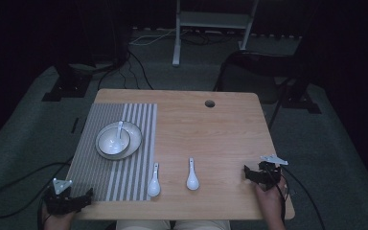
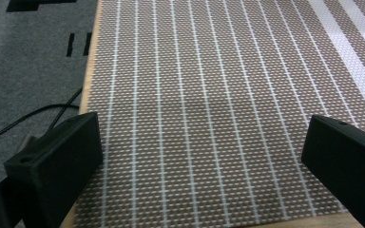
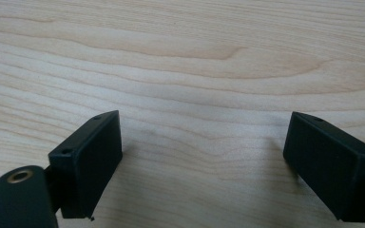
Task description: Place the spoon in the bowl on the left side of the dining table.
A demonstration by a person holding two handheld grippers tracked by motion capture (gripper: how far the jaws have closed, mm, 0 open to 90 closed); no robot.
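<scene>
Resting at the near edge, both tongs empty

Left tongs [image 1: 76,201] gape wide over the striped mat [image 1: 96,177] at the near left corner of the surface [image 1: 211,134]. Right tongs [image 1: 255,173] spread open over bare wood, near right. Two spoons [image 1: 154,181] [image 1: 192,176] lie between them: one at the mat's edge, one mid-surface. Bowl [image 1: 113,140] with third spoon [image 1: 119,130] sits on a plate [image 1: 135,142], on the mat.

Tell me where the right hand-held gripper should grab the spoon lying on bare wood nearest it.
Probably the handle of the spoon: it is the narrow part, pointing away from the person, with the wide bowl at the near end. The spoon lies flat on the table, so come from above with the open jaws of the right hand-held gripper straddling the handle across its width.
</scene>
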